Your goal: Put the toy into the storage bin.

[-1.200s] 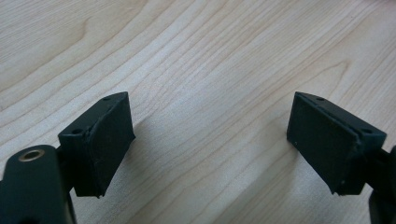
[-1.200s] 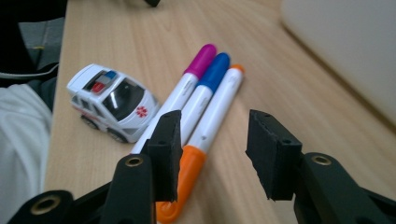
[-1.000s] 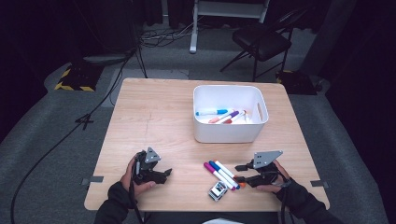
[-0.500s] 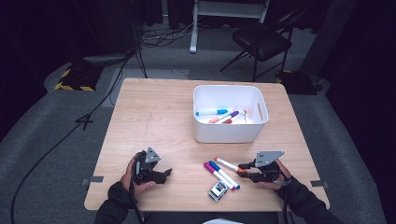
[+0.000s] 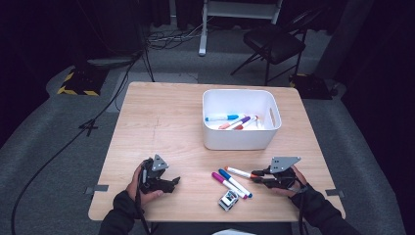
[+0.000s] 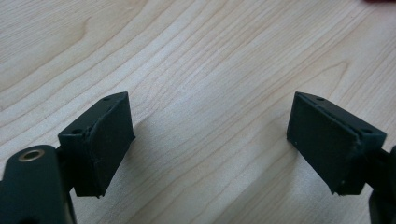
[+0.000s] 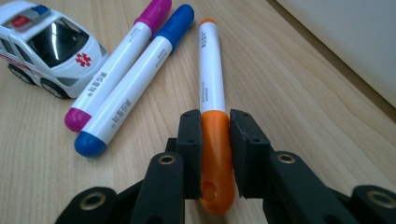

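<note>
Counter point(image 7: 299, 84): pale wood, visible grain, smooth satin finish. Markers: glossy plastic, white barrels; orange marker point(image 7: 212, 107) cap shiny. Toy ambulance point(image 7: 44, 44): glossy white plastic, dark shiny windows. Fingers point(image 6: 100, 140): matt black rubbery pads on matt black plastic, brass-looking inserts. Bin point(image 5: 241, 142): smooth white plastic.

Left hand-held gripper point(image 6: 210, 140) low over pale wood-grain table point(image 6: 210, 56). Two black jaws set wide apart, nothing between them, bare wood showing in the gap. Faint shadows beneath each jaw. Sliver of something dark red at top right corner.
</note>
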